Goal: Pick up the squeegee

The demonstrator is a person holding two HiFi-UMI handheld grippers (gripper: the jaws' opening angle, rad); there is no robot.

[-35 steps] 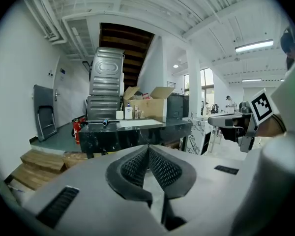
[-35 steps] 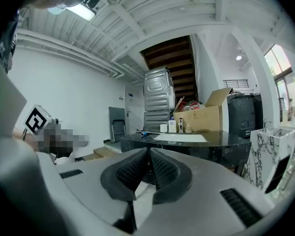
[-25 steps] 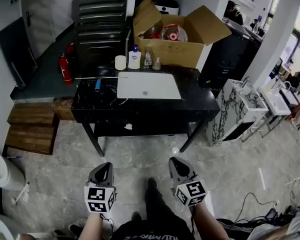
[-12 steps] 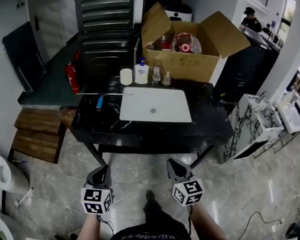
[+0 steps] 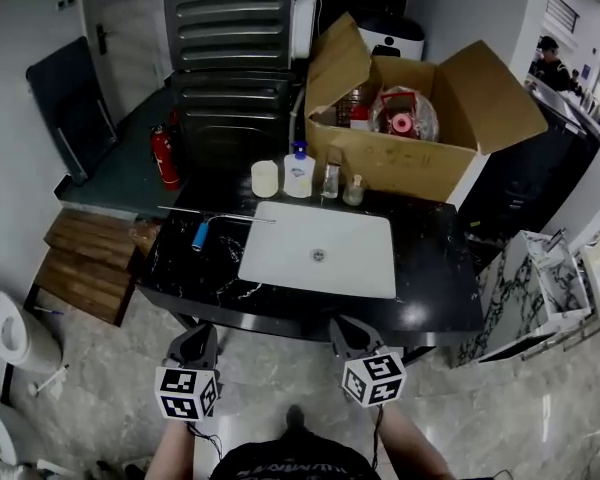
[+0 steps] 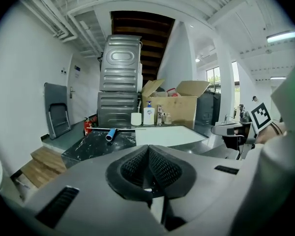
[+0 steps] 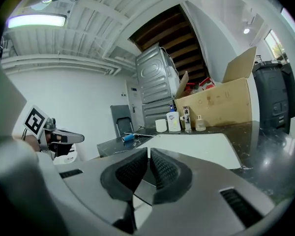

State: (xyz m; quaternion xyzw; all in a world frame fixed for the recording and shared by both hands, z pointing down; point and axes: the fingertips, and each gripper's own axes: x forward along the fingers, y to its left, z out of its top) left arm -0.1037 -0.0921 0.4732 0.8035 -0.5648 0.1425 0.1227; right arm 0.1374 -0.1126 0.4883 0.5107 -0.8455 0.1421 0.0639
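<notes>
The squeegee (image 5: 201, 232) lies on the left end of the black marble table (image 5: 435, 288); it has a blue handle and a thin metal blade across its far end. It also shows far ahead in the left gripper view as the squeegee (image 6: 109, 133) and in the right gripper view as the squeegee (image 7: 128, 137). My left gripper (image 5: 202, 336) hangs just before the table's front edge, shut and empty, well short of the squeegee. My right gripper (image 5: 342, 328) is beside it at the same edge, pads together, holding nothing.
A white sink basin (image 5: 320, 250) fills the table's middle. Behind it stand a white cup (image 5: 265, 179), a soap bottle (image 5: 299, 172), small glass bottles (image 5: 330, 180) and an open cardboard box (image 5: 420, 153). A fire extinguisher (image 5: 164, 156) and wooden steps (image 5: 85, 263) are at left.
Both grippers have moved forward to the table's front edge, and the table now looks nearer and larger. Both stay shut and empty.
</notes>
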